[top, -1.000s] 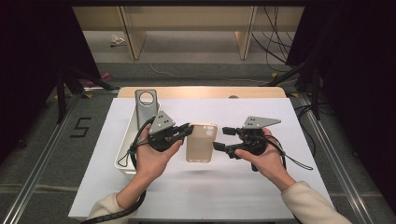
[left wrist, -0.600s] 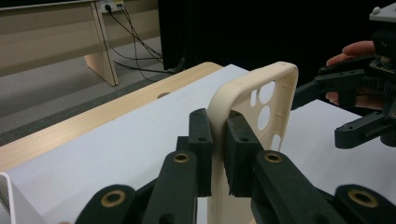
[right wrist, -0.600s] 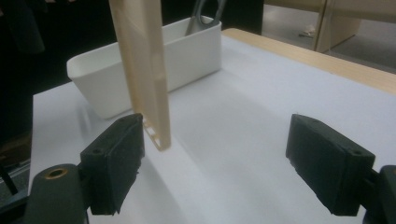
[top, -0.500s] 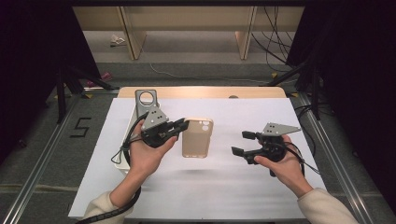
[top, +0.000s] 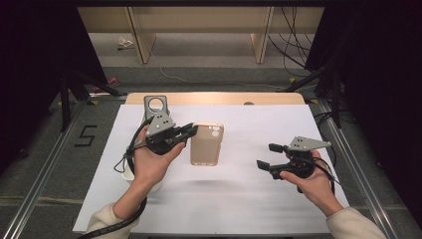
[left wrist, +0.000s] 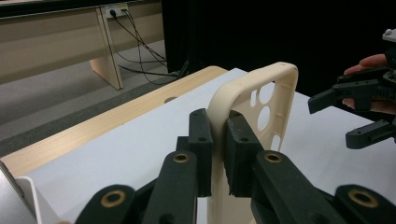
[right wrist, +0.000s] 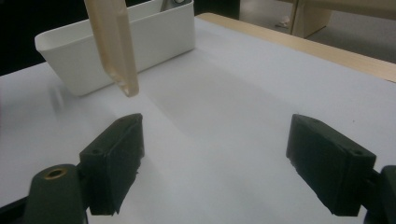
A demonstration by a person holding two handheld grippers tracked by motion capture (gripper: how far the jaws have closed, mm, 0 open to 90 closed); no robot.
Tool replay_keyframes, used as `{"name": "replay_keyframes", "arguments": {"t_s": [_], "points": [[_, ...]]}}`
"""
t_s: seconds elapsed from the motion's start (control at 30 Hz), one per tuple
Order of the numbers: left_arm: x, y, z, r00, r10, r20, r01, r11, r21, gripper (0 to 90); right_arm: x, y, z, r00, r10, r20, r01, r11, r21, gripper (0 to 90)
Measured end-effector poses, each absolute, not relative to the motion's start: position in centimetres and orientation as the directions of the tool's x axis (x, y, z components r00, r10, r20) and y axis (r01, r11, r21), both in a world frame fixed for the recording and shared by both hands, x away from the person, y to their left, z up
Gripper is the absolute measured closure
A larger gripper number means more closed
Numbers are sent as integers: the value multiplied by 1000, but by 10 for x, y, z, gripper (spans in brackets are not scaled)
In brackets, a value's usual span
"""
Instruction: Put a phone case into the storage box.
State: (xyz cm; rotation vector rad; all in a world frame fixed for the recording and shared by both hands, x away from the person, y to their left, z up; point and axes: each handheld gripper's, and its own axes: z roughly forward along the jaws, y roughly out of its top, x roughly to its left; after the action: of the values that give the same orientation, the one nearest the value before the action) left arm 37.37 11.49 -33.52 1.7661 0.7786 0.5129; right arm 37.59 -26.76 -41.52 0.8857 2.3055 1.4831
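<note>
Beige and slightly translucent, the phone case (top: 207, 144) is what we have in hand at this moment. Nearest to us, our sleeves and forearms come up from the bottom of the high view onto the white sheet (top: 234, 194) that covers the table. Our left gripper (top: 188, 132) has its two black pads pressed on the rim of the case, close to the corner by the camera cut-outs; in the left gripper view the thin wall of the case (left wrist: 252, 98) stands upright between the jaws and rises above them. In the high view a faint shadow lies on the sheet well below the case, and in the right gripper view its lower end (right wrist: 114, 46) hangs clear of the sheet, so we read it as lifted.

Our right gripper (top: 268, 157) sits well apart from the case, off to the right side of the sheet. Its jaws stand wide with nothing between them, and in the right gripper view we see bare white sheet in the gap.

Behind the left hand, a white bin (right wrist: 116, 46) stands on the left part of the sheet, with a grey metal bracket (top: 156, 105) rising at its far end. Farther off runs the table's wooden edge (top: 214, 98), then the grey floor and the legs of a wooden bench (top: 137, 35).
</note>
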Motion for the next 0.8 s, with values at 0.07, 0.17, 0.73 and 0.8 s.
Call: {"name": "replay_keyframes", "arguments": {"t_s": [0.07, 0.17, 0.73, 0.8], "points": [[374, 117, -333, 691, 722, -27, 246, -200, 948, 821, 375, -267, -416, -779, 618, 105, 353, 294, 888, 198], [374, 121, -329, 690, 724, -22, 235, -194, 952, 821, 374, -267, -416, -779, 619, 104, 353, 294, 888, 197], [381, 149, -311, 687, 727, -2, 209, -195, 958, 821, 371, -269, -417, -772, 623, 123, 363, 273, 891, 193], [382, 152, -310, 687, 727, 0, 209, -198, 958, 821, 370, -269, -417, -772, 623, 124, 362, 272, 892, 193]]}}
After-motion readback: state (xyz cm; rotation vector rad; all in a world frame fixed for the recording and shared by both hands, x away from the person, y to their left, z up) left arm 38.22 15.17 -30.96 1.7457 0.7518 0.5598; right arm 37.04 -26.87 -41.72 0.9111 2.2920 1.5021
